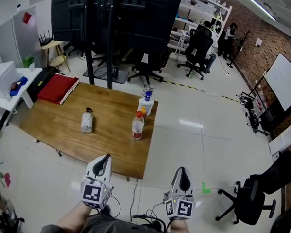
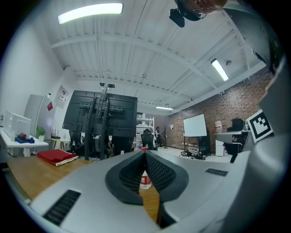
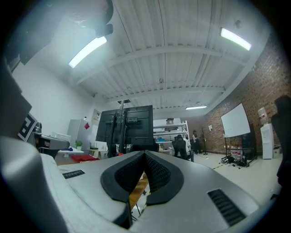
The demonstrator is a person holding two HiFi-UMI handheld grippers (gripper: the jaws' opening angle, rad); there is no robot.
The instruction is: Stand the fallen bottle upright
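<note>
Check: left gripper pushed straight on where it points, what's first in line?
Likely the upright red-labelled bottle on the table: dead centre past the closed jaws in that gripper's view. Depth unclear.

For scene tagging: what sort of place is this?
Probably an open-plan office or lab: office chairs, a shelving unit and a whiteboard by a brick wall, around a wooden table.

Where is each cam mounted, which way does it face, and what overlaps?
Head view: on the head, steeply down at the wooden table and fallen bottle; left gripper, right gripper, forearms show.
Left gripper view: on the left gripper, level across the table toward the black screens; shut jaws show, red-capped bottle past them.
Right gripper view: on the right gripper, facing those screens; shut jaws show.
Shared: all see table and screens.
</note>
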